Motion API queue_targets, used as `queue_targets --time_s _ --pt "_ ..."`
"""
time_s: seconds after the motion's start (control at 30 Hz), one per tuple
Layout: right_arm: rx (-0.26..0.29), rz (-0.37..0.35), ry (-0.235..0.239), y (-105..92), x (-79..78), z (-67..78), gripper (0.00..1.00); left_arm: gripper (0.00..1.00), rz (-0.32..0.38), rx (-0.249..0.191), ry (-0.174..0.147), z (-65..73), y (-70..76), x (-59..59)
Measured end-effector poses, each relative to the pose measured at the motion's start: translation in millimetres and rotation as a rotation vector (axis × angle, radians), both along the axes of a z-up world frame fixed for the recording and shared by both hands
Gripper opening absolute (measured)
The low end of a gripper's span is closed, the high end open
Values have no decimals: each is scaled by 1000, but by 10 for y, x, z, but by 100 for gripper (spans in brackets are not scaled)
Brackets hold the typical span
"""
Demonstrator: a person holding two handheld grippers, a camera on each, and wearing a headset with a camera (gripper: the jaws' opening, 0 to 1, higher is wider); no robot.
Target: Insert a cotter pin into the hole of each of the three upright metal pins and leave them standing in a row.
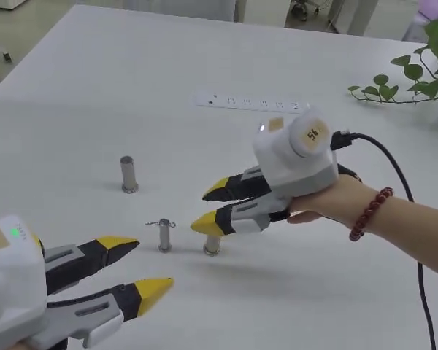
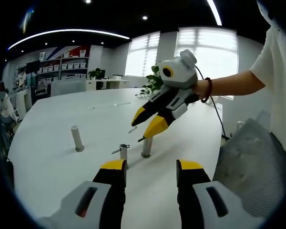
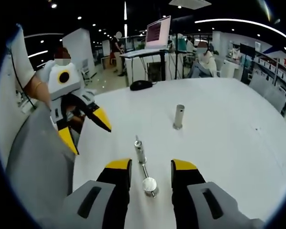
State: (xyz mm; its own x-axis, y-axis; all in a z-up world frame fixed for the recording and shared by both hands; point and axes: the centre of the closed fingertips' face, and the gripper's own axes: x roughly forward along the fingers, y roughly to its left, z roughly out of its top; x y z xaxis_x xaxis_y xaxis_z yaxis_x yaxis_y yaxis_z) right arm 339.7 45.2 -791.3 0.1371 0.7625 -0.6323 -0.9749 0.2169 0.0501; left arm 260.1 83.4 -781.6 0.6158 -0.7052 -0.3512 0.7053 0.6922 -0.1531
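1. The left tool point(image 1: 141, 266) is reaching in from the lower left of the head view. Its yellow-tipped jaws are standing wide apart and holding nothing.
2. The right tool point(image 1: 209, 206) is sitting at centre right of the head view, gripped by a hand point(image 1: 328, 200) wearing a red bead bracelet point(image 1: 370, 213). Its jaws are also spread, with nothing between them.
3. Three metal pins are standing upright on the white table point(image 1: 95, 87), running from centre left toward the middle of the head view.
4. The left pin point(image 1: 128, 175) is standing apart from the other two, with no cotter pin showing on it.
5. The middle pin point(image 1: 164, 239) is carrying a cotter pin point(image 1: 160, 223) across its top, sticking out toward the left.
6. The right pin point(image 1: 212, 246) is standing just beneath the right tool's lower jaw tip. Whether the two are touching cannot be told.
7. In the right gripper view, the right tool point(image 3: 151, 165) is pointing down over the right pin point(image 3: 149, 183), whose round top is showing between the jaws.
8. A white power strip point(image 1: 252, 103) is lying on the table at upper centre, and a green plant point(image 1: 416, 73) is leaning in at the upper right.
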Motion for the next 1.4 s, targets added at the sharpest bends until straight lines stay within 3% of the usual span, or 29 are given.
queue_targets --time_s 0.4,0.9,1.4 --pt "55 -62 -22 212 226 141 36 54 1 -17 7 0 16 -35" --pt "108 -113 -45 582 565 129 37 67 22 -41 16 16 97 -11" --pt "147 -142 -34 924 783 -29 37 75 36 -44 7 30 151 25"
